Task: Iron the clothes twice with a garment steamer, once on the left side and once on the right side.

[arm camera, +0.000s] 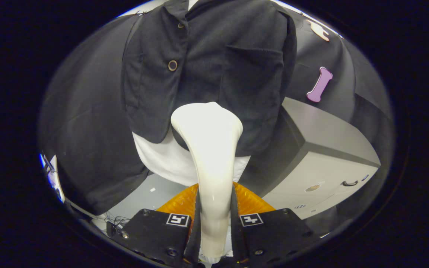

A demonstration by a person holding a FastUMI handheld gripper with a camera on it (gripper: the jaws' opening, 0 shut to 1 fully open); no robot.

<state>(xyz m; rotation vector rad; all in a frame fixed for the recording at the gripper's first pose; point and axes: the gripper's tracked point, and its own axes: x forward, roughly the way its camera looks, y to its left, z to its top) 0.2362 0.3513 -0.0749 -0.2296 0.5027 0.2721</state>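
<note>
One cream plastic garment steamer (209, 149) sits clamped between both fingers of the tongs (214, 219), its flared head at twelve o'clock, at the lower hem of one dark buttoned jacket (214, 56) hung over one white undershirt (162, 160). Two round buttons (172, 65) show at ten o'clock. Judging by the head's low central position, I cannot tell whether either pass is finished.

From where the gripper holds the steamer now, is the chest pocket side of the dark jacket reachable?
Probably yes. The gripper is shut on the steamer, whose head sits at the dark jacket hem, with nothing between it and the chest pocket above.
</note>
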